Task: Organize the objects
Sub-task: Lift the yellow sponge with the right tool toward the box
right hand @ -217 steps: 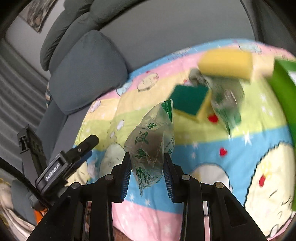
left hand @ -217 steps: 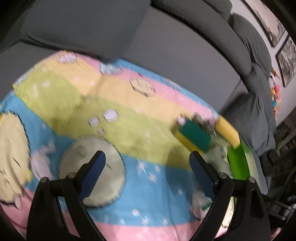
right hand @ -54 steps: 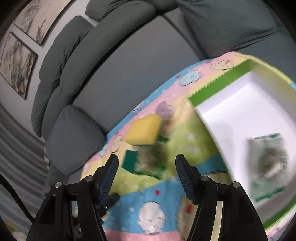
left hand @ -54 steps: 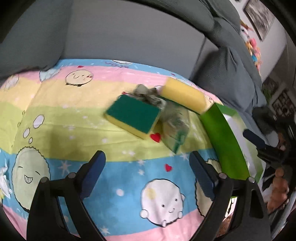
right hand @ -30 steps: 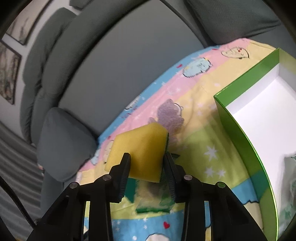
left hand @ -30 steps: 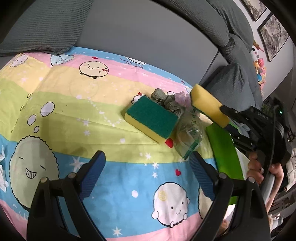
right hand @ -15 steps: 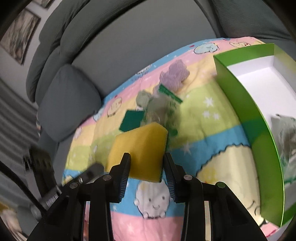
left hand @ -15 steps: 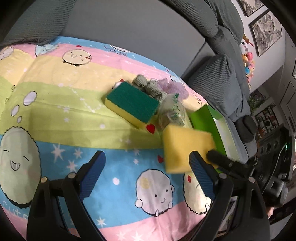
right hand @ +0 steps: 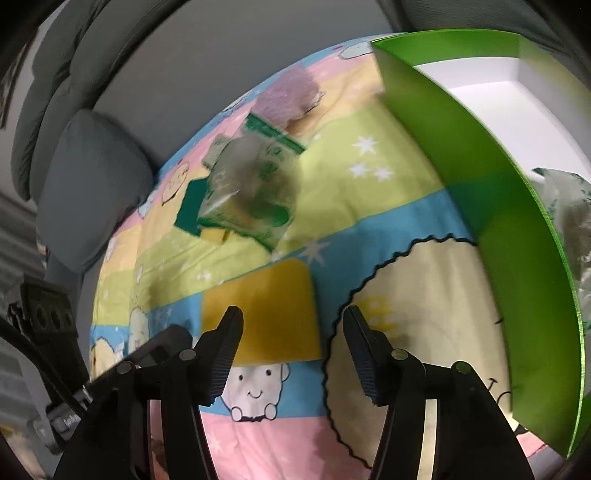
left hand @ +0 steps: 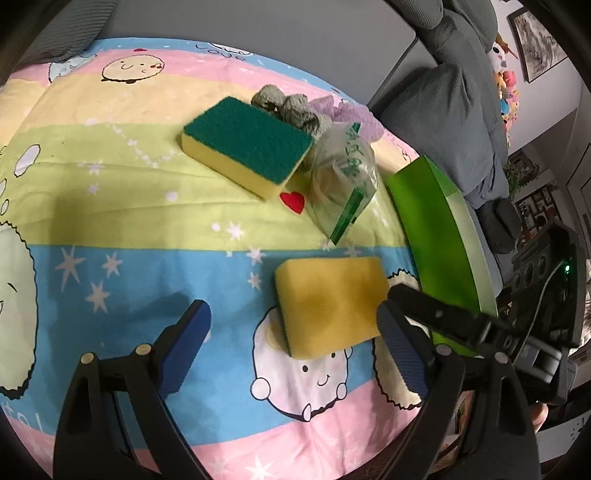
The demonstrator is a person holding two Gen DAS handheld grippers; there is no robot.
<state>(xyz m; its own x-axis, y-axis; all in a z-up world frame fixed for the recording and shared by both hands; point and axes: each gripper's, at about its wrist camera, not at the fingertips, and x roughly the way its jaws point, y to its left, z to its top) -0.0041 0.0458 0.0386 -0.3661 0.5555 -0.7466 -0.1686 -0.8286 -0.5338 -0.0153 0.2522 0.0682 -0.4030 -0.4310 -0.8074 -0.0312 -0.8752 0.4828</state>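
A yellow sponge (left hand: 330, 308) (right hand: 266, 310) lies flat on the cartoon blanket (left hand: 147, 240), just ahead of my right gripper (right hand: 291, 350), which is open around nothing. My left gripper (left hand: 293, 350) is open and empty, hovering near the same sponge. Further back lie a green-topped sponge (left hand: 247, 144), a clear plastic bag with green print (left hand: 343, 177) (right hand: 251, 184), grey scrubbers (left hand: 291, 105) and a purple cloth (left hand: 351, 114). A green box with a white inside (right hand: 480, 177) (left hand: 439, 236) stands on the right and holds another plastic bag (right hand: 569, 221).
The blanket covers a grey sofa (left hand: 295, 33) with cushions (right hand: 88, 184) behind and to the sides. The right gripper's body (left hand: 517, 332) shows at the right of the left wrist view.
My right gripper carried the yellow sponge from the pile down to the front of the blanket and opened, leaving it lying there. The left gripper stayed open.
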